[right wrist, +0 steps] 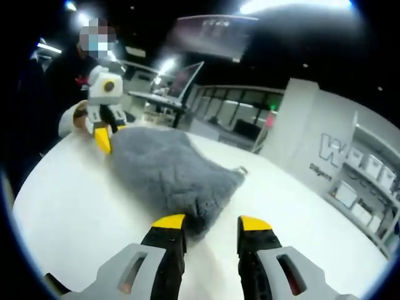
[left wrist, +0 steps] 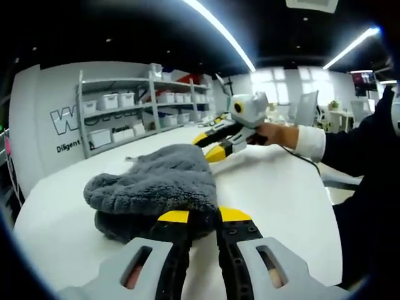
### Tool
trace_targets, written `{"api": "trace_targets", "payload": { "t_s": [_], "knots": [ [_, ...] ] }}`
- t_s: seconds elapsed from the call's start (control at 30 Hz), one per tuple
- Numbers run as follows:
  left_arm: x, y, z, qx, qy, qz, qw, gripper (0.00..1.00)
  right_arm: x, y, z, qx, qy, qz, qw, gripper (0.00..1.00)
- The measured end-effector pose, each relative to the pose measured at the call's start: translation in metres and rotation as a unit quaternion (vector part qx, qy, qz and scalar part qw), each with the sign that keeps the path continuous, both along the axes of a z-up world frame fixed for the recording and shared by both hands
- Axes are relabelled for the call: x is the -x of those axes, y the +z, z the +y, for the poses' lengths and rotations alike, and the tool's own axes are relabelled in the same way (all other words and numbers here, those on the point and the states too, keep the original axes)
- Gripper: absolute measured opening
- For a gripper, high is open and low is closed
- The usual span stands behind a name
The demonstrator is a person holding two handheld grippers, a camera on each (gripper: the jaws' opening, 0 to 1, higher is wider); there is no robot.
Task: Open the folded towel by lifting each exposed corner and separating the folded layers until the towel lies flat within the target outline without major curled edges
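White round-edged bench [left wrist: 281, 200] carries a grey fluffy folded towel [left wrist: 156, 187], lying bunched near its middle. Grey metal shelving with white bins [left wrist: 134, 109] stands against the far wall. Left tool [left wrist: 203, 219], yellow-tipped: jaws close together at the towel's near edge; whether fabric is pinched, cannot tell. Right tool [right wrist: 209, 224]: jaws apart, just off the towel's corner; seen from the left gripper view, it reaches the towel's far edge, held by a hand [left wrist: 275, 134]

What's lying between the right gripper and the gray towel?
Nothing: in the right gripper view the right gripper has its open jaws at the towel corner, with bare white table alongside.
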State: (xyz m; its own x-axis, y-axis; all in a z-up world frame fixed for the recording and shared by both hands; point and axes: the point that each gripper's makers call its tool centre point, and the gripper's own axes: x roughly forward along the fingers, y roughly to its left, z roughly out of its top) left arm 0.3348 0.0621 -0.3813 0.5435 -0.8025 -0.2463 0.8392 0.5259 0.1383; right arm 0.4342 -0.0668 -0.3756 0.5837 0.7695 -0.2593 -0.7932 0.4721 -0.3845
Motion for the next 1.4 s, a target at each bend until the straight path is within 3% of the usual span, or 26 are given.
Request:
{"api": "trace_targets", "payload": {
  "t_s": [0.23, 0.57, 1.2, 1.4],
  "knots": [
    [0.008, 0.005, -0.005, 0.019, -0.024, 0.005, 0.9995, 0.13, -0.004, 0.000, 0.000, 0.008, -0.012, -0.013, 0.9998, 0.23],
    [0.014, 0.003, -0.011, 0.017, -0.035, 0.007, 0.9992, 0.10, -0.011, 0.004, -0.002, 0.018, -0.032, -0.041, 0.9985, 0.26],
    [0.024, 0.000, -0.021, 0.016, -0.046, 0.015, 0.9987, 0.04, -0.014, 0.004, 0.003, 0.039, -0.036, -0.070, 0.9962, 0.12],
    [0.029, -0.001, -0.025, 0.023, -0.050, 0.040, 0.9977, 0.03, -0.009, 0.001, 0.010, 0.043, -0.026, -0.071, 0.9962, 0.06]
  ]
}}
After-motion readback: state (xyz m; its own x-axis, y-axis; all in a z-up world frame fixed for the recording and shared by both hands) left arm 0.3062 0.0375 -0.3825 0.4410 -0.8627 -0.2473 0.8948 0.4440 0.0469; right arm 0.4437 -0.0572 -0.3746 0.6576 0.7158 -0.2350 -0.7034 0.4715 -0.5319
